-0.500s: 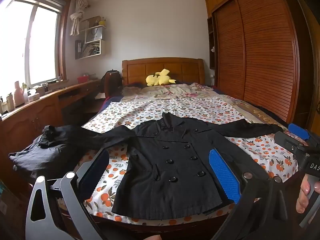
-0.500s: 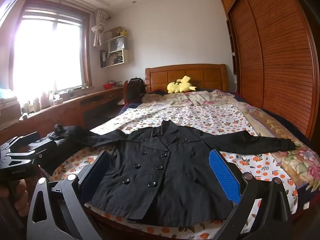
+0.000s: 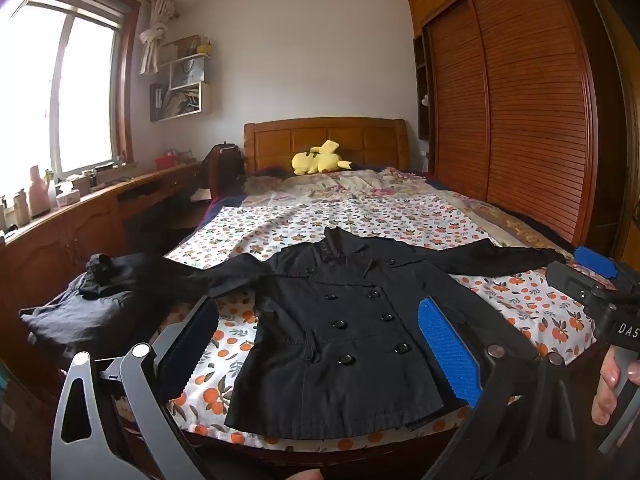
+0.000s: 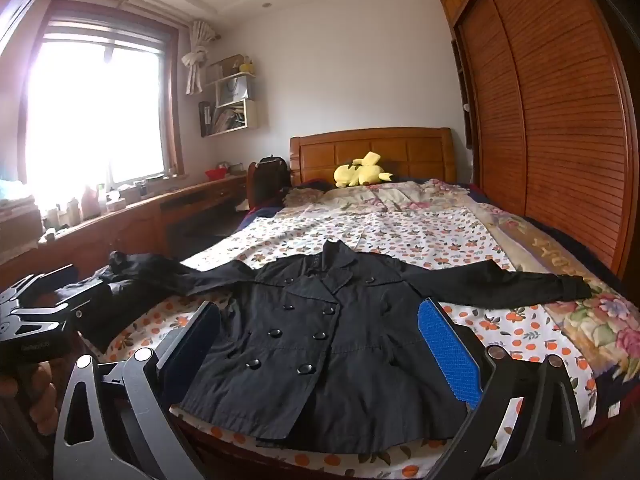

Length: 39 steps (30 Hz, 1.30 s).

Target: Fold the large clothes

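Observation:
A black double-breasted coat (image 3: 344, 332) (image 4: 320, 344) lies flat, front up, on the foot end of the bed (image 3: 320, 220), both sleeves spread sideways. The left sleeve end runs onto a dark heap at the bed's left edge. My left gripper (image 3: 320, 332) hovers open in front of the coat's hem, nothing between its blue pads (image 3: 448, 352). My right gripper (image 4: 320, 332) is open too, held short of the hem, with empty jaws. In the left wrist view, the right gripper's body (image 3: 600, 300) and a hand show at the right edge.
A pile of dark clothes (image 3: 88, 300) lies at the bed's left corner. A yellow plush toy (image 3: 320, 160) rests by the wooden headboard. A wooden wardrobe (image 3: 520, 120) lines the right side, a long desk (image 3: 60, 232) under the window the left.
Both views have barely shifted; the coat lies as before and both grippers stay open.

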Tool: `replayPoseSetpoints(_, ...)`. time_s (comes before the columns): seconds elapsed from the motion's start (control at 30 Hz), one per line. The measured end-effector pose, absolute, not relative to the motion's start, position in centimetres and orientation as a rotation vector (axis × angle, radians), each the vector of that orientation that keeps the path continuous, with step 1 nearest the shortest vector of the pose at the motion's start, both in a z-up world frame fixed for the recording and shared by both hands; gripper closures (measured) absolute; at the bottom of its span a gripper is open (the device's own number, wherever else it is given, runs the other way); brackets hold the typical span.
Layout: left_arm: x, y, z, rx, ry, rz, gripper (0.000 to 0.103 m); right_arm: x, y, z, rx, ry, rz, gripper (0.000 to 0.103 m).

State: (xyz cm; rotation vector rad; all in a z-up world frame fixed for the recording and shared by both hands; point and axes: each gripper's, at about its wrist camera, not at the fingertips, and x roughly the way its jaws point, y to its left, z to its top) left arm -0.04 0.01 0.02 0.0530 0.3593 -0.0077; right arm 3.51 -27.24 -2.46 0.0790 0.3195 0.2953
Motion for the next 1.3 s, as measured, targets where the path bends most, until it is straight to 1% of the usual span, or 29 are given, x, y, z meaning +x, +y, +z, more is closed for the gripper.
replayPoseSetpoints(1.3, 0.1, 1.2, 0.0, 0.053, 0.36, -0.013, 0.002, 3.5, -27.3, -2.3, 0.082, 0.322, 0.297, 0.007)
